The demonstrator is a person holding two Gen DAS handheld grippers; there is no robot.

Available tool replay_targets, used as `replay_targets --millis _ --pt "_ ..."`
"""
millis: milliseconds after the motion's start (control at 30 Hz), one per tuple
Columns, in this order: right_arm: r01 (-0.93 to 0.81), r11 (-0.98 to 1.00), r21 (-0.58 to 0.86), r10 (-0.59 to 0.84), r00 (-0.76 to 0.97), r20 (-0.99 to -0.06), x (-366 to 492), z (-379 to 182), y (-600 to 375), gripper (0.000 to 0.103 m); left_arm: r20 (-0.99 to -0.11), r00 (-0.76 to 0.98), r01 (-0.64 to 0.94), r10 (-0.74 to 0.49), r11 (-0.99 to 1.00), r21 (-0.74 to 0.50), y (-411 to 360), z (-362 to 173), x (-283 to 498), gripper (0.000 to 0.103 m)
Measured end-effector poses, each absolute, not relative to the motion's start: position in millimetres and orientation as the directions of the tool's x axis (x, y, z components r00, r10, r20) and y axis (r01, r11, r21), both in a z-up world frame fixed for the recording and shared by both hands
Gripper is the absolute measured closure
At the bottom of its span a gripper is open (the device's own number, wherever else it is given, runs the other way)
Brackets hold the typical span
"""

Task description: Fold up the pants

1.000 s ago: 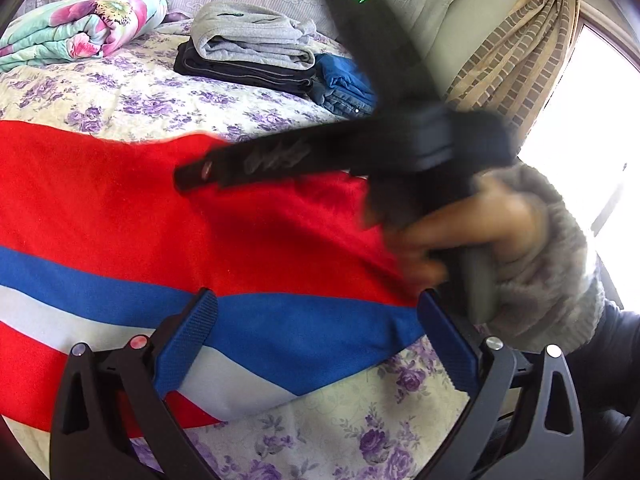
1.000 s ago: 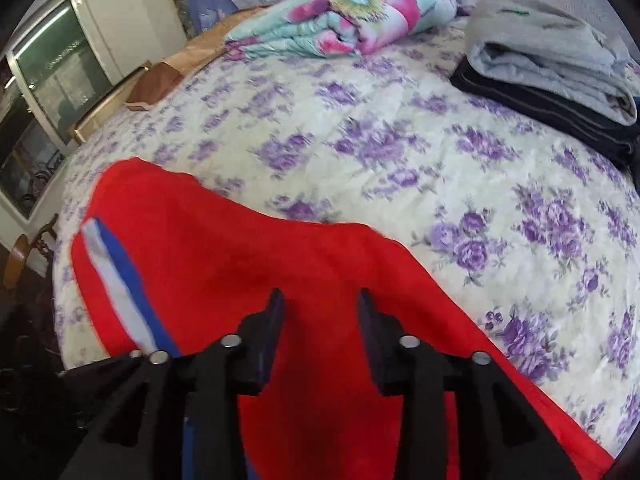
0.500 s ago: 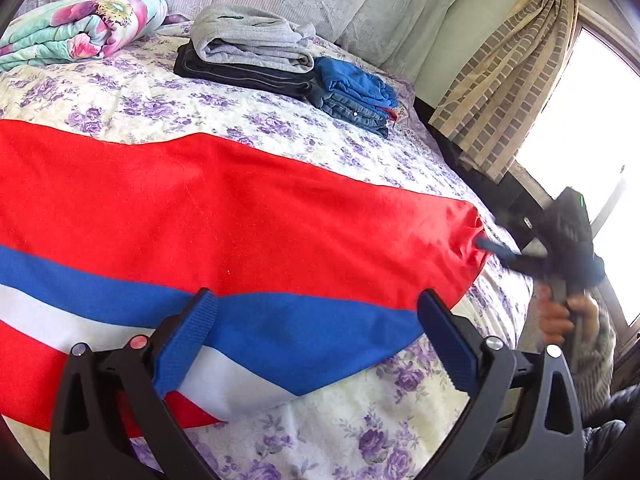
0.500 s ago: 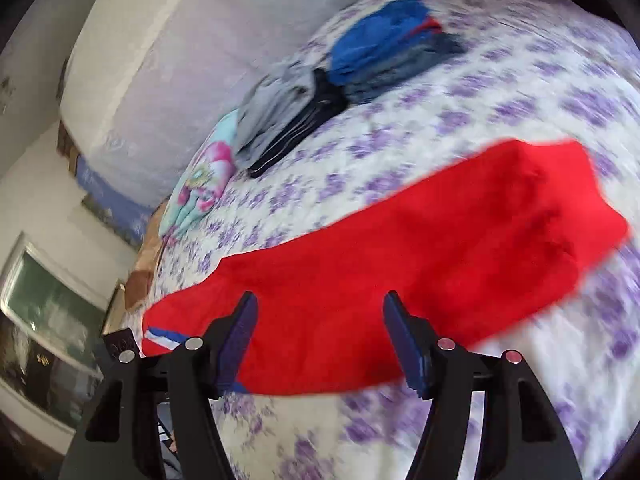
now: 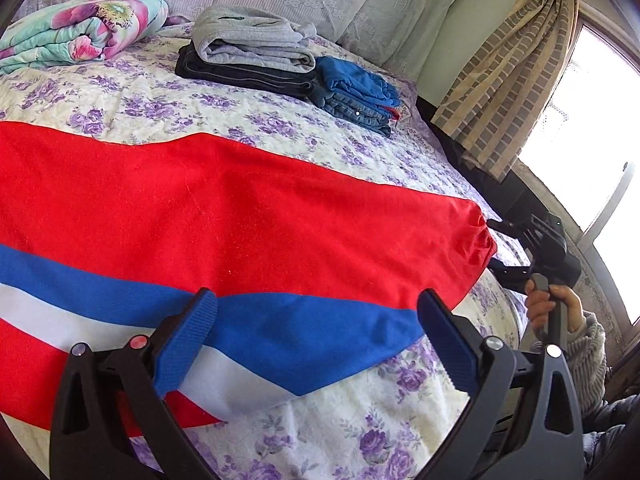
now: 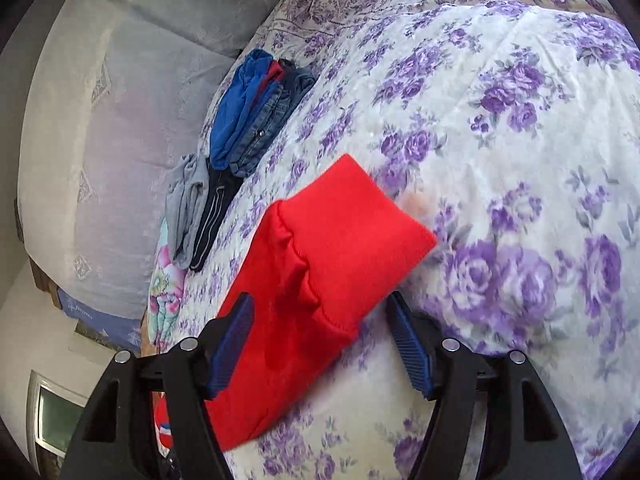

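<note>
Tools both released: right tool (image 6: 320,344), jaws just widened, straddles red fleece pants' cuff (image 6: 344,232); closing shallow, it could pinch one layer.

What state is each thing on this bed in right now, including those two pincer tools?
Red pants: spread flat on the bed, not yet folded.
Cuff end: between the right pincer's open fingers, ungripped.
Left gripper: open, over the striped side.
Right gripper: open, jaws just widened.
Grey garment: folded, stacked on dark one.
Blue clothes: folded pile.
Floral blanket: rolled.
</note>
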State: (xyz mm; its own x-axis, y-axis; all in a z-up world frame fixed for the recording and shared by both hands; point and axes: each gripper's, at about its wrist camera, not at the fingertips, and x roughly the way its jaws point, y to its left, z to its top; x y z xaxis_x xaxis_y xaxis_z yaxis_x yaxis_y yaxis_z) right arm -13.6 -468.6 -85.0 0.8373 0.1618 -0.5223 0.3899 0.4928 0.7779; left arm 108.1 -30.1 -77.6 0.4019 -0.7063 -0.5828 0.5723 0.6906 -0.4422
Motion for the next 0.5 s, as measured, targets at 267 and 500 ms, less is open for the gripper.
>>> replay_targets --millis 267,500 --pt "0.303 0.513 0.803 0.098 0.909 -0.406 -28.3 -89.6 -470.2 0.081 -0.578 0.401 0.574 -0.711 0.687 -0.446 -30.4 -78.0 107.5 0.005" --pt "0.373 0.743 0.556 -0.063 0.866 -0.496 -21.8 -54.2 -442.1 0.081 -0.574 0.403 0.572 -0.713 0.686 -0.45 -30.3 -78.1 107.6 0.005"
